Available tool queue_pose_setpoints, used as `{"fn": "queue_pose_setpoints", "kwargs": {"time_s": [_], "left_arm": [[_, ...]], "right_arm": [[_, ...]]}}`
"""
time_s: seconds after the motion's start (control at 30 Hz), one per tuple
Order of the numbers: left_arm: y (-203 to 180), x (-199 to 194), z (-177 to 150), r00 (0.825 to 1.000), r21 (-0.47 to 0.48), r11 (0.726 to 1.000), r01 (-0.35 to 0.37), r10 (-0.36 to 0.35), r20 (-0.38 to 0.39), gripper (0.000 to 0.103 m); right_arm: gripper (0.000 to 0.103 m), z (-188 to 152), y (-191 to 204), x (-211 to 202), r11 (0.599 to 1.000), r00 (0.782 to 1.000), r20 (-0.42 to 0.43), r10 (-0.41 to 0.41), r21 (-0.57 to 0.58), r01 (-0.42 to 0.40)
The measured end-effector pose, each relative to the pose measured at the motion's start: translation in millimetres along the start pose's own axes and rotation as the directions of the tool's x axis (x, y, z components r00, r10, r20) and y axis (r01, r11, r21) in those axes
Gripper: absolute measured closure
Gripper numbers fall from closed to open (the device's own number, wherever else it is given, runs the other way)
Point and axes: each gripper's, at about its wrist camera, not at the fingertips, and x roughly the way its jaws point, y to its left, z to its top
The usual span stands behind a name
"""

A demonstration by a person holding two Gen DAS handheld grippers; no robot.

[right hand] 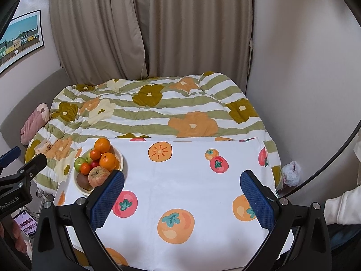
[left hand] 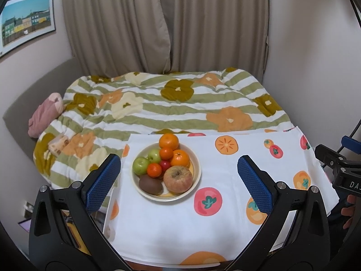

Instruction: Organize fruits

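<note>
Hovering apart: left gripper (left hand: pixel 178 180), right gripper (right hand: pixel 181 199) (both spread); bowl (left hand: pixel 196 171) full.

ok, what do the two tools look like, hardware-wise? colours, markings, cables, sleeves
Both match: the left tool and right tool have black angular arms with silver pivot screws and blue cross-hatched pads. The left tool's body, seen from the right wrist, reads "GenRobot.AI". A dark cable runs above the right tool's body. A white sleeve shows at far right.
</note>
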Motion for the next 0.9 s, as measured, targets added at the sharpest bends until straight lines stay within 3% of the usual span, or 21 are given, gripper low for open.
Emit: {"fn": "queue_pose_setpoints", "kwargs": {"time_s": [0.9], "left_arm": [[8.2, -0.5, -9.7, 1.0, -0.026, 1.0, -0.014, 0.014, -0.008, 0.0]], "right_arm": [[0.0, -1.1, 0.5, 0.1, 1.0, 1.0, 0.0, 0.002, 0.002, -0.002]]}}
